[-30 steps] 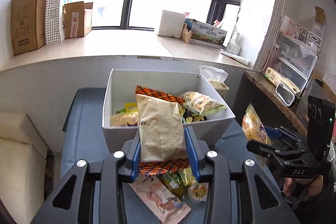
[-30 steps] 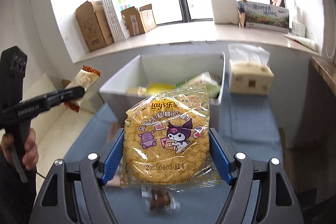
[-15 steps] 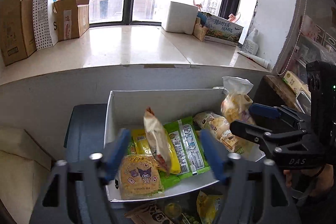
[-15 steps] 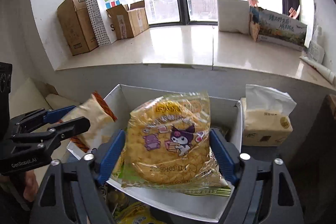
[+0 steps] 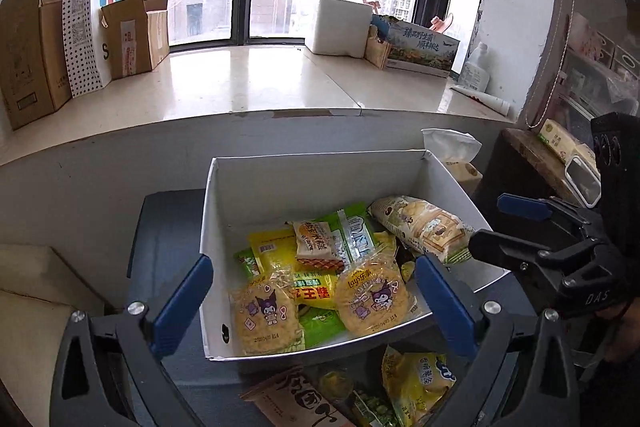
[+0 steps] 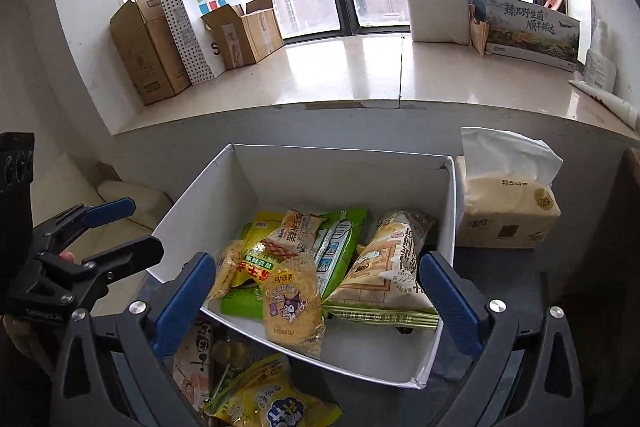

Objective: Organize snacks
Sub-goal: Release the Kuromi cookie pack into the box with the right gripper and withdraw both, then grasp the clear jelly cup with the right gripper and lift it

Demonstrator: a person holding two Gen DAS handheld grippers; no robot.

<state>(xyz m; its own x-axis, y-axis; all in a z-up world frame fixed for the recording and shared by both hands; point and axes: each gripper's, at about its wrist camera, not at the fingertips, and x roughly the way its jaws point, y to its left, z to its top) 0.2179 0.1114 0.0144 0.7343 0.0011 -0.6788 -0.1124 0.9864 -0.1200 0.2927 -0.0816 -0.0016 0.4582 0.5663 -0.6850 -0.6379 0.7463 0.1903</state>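
Presently both the left gripper (image 5: 310,301) and right gripper (image 6: 316,299) stand wide and empty, jaws just opened; snack packets (image 5: 320,267) lie inside the white box (image 5: 320,179). Loose packets (image 6: 264,395) remain at six o'clock; a hasty reach risks nudging the box.

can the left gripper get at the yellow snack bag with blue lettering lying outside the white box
Probably yes: the left gripper is open and empty, and the yellow bag lies uncovered on the dark surface just before the white box.
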